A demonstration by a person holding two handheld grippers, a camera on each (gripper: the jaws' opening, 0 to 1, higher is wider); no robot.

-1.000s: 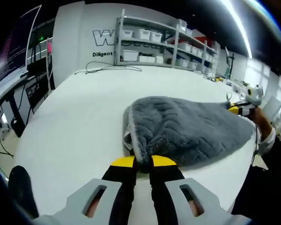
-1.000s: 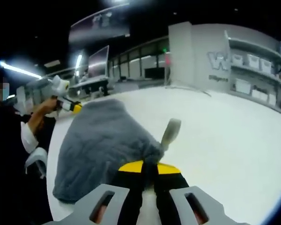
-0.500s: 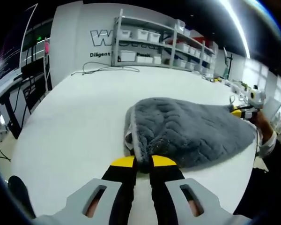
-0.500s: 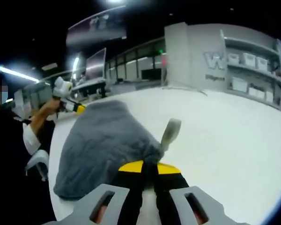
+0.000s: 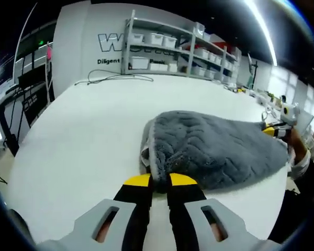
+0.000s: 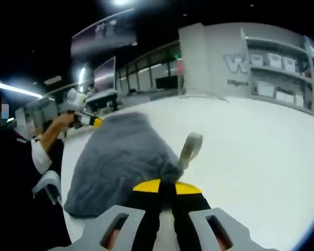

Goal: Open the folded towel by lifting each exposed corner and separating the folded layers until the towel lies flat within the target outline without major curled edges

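A broad white surface carries the grey quilted towel, which lies bunched near its front edge. The left hand-held gripper is clamped on one towel corner. The right hand-held gripper pinches the opposite corner, beside a pale loop tag.

towel: grey, quilted, spread on the white table
left gripper: 6 o'clock, pinching the towel's near corner
right gripper: 3 o'clock, at the far corner
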